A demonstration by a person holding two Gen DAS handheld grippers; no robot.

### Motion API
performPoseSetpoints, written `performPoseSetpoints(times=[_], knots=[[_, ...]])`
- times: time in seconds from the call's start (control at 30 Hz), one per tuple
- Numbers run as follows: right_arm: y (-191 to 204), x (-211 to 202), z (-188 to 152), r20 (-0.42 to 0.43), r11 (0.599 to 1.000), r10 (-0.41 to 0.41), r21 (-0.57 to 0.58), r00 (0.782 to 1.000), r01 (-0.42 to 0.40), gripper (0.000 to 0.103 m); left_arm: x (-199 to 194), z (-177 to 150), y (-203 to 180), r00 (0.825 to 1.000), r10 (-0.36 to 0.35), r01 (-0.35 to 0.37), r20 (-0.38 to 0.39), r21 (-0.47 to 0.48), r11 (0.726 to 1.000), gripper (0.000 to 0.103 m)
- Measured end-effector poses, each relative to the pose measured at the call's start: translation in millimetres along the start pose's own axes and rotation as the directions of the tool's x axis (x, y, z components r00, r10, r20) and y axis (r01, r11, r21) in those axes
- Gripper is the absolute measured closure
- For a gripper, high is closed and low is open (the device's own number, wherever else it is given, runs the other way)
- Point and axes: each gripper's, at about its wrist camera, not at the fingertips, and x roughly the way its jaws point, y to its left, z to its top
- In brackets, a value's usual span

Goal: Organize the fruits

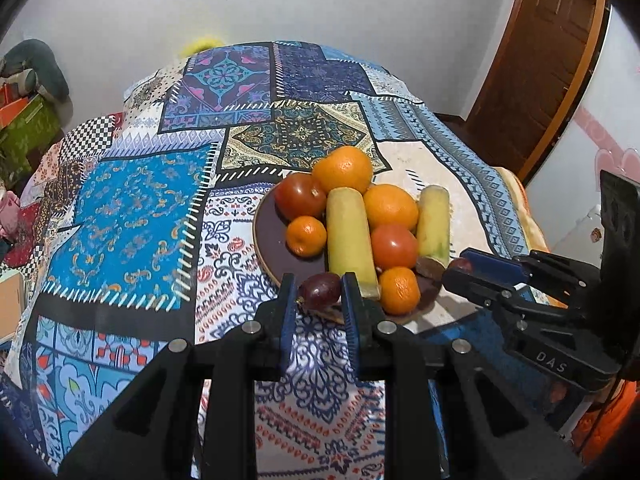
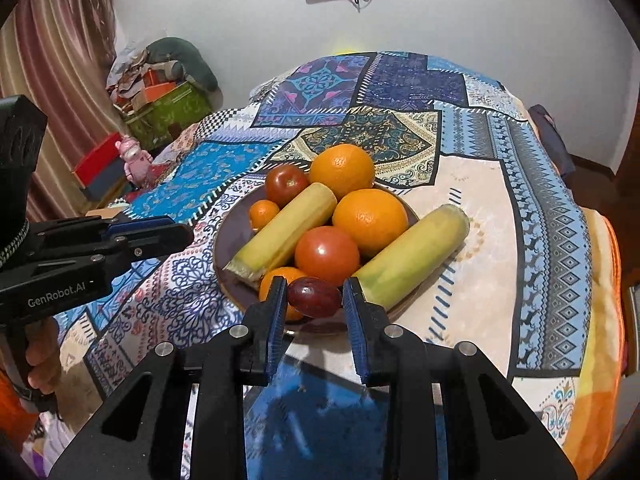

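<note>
A dark round plate [image 1: 276, 236] [image 2: 234, 240] on the patchwork tablecloth holds two large oranges [image 1: 342, 169] [image 2: 370, 221], two tomatoes [image 1: 299, 195] [image 2: 327, 255], two small mandarins [image 1: 306, 235] [image 2: 264, 213] and two yellow-green corn cobs [image 1: 349, 232] [image 2: 408, 256]. My left gripper [image 1: 319, 293] is shut on a dark purple fruit [image 1: 320, 290] at the plate's near rim. My right gripper [image 2: 314, 297] is shut on another dark purple fruit [image 2: 314, 296] above the plate's near edge. The right gripper [image 1: 460, 268] also shows at the right of the left wrist view.
The table [image 1: 132, 216] is covered by a blue patterned cloth and drops off on all sides. Boxes and clutter [image 2: 160, 108] stand on the floor at the left. A wooden door [image 1: 540, 64] is at the back right.
</note>
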Motion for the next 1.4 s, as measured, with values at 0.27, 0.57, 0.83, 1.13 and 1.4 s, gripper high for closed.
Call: performPoseSetpoints(times=[0.27,0.57,0.83,1.13,1.4], knots=[[-6,14,0,-0.022,1.0,-0.011,0.01,1.0,0.011,0.076,19,10,4,1.0,0.005,-0.005,-0.015,0.006,1.0,0.081],[-8,15,2,-0.018,1.0,0.004,0.015,1.0,-0.004,0.075,45,14,8,0.998,-0.01,0.01,-0.065,-0.009,1.0,0.081],[-9,14,2,-0.016,1.0,0.007,0.016,1.0,-0.006,0.075,46,13,3,0.997,-0.012,0.012,-0.071,-0.004,1.0,0.079],[-6,-11,11,0.034,1.0,-0.001,0.024,0.999,0.0,0.072,11,19,-2,1.0,-0.015,0.015,-0.001,-0.001,1.0,0.068],[9,-75,26,0.166,1.0,-0.012,0.013,0.986,0.01,0.071,-76,24,-15,0.984,0.017,-0.018,0.179,0.005,1.0,0.068]])
